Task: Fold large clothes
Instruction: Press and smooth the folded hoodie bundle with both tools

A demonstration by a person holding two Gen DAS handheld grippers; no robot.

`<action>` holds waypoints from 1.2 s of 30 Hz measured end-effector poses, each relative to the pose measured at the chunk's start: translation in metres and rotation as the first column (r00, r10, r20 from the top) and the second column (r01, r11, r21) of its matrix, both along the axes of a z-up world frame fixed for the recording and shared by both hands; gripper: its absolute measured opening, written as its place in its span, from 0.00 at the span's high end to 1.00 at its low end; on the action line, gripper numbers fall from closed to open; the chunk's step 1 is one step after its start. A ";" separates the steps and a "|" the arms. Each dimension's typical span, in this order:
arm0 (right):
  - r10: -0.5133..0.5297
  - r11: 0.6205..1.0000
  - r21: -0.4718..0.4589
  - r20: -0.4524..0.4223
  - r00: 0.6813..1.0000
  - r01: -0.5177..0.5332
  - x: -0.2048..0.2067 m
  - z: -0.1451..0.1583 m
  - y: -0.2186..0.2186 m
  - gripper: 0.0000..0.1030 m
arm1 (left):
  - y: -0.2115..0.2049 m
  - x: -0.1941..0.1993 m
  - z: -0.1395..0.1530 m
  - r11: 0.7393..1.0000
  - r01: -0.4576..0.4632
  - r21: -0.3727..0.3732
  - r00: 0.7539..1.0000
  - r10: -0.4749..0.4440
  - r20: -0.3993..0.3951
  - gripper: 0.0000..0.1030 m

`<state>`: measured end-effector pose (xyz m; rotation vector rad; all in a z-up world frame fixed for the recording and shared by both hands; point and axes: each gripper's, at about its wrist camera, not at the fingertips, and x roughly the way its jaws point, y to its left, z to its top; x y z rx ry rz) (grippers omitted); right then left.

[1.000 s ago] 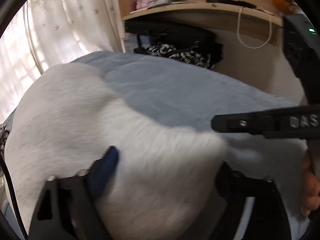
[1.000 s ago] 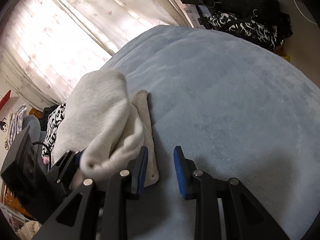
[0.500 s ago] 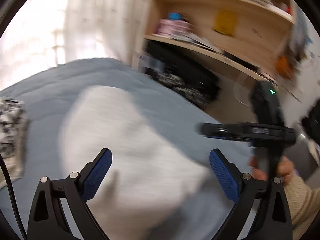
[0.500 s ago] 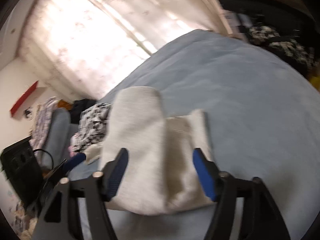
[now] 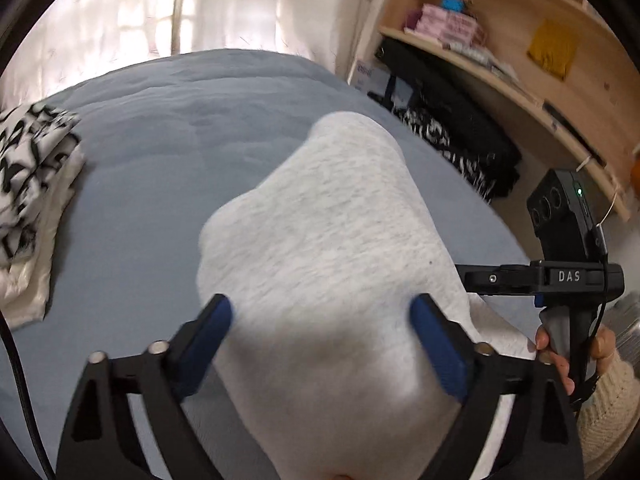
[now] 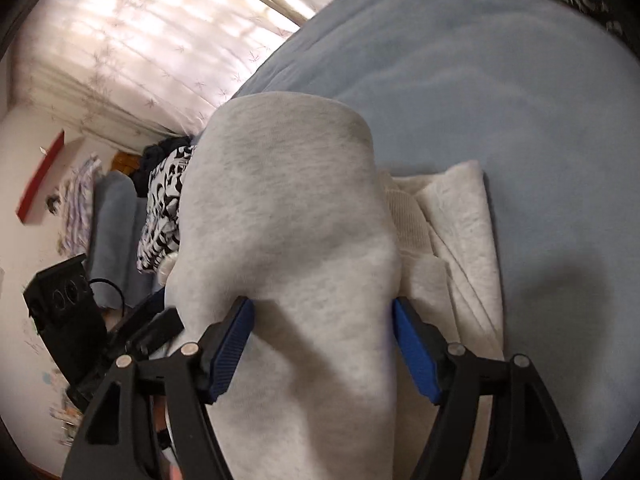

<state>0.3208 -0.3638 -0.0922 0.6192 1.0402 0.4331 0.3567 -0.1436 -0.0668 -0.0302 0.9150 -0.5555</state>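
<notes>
**Grey garment folded on the bed, both grippers spread**

The folded grey garment [image 5: 332, 248] lies on the blue bed cover [image 5: 160, 152], over a cream fleece layer [image 6: 460, 240]. The left gripper [image 5: 320, 340] stands wide, its blue pads flanking the cloth without pinching it. The right gripper [image 6: 322, 344] has just been opening; its jaws straddle the fold, released. A wooden shelf [image 5: 500, 64] holds pink boxes [image 5: 444, 24] and a mustard cloth [image 5: 554, 46]. A black-and-white patterned pile [image 5: 28, 168] sits at the bed's edge.
</notes>
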 end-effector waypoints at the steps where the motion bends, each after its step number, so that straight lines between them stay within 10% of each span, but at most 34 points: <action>1: -0.006 1.000 0.007 0.001 1.000 0.006 0.000 -0.005 -0.005 0.37 | -0.005 0.004 -0.002 1.000 0.011 0.008 1.000 -0.011 -0.011 0.07; 4: -0.044 0.998 -0.049 0.022 0.999 0.045 -0.008 -0.004 -0.019 0.88 | -0.020 0.006 -0.005 0.998 0.026 0.051 0.999 -0.025 -0.021 0.03; 14: -0.180 0.948 -0.257 0.058 0.982 0.189 -0.035 -0.005 -0.049 0.89 | -0.112 -0.010 -0.024 0.910 0.031 0.413 0.992 -0.080 0.101 0.00; 25: -0.148 0.914 -0.372 0.063 0.987 0.161 -0.015 -0.040 -0.022 0.88 | -0.093 -0.008 -0.042 0.923 0.035 0.382 0.993 -0.075 0.092 0.00; 29: -0.197 0.913 -0.353 0.054 0.979 0.204 -0.007 -0.048 -0.029 0.57 | -0.085 0.000 -0.047 0.940 0.041 0.339 0.995 -0.070 0.074 0.00; 36: -0.216 0.918 -0.333 0.029 0.976 0.213 -0.004 -0.043 -0.033 0.54 | -0.083 -0.004 -0.039 0.945 0.036 0.326 0.995 -0.065 0.078 0.00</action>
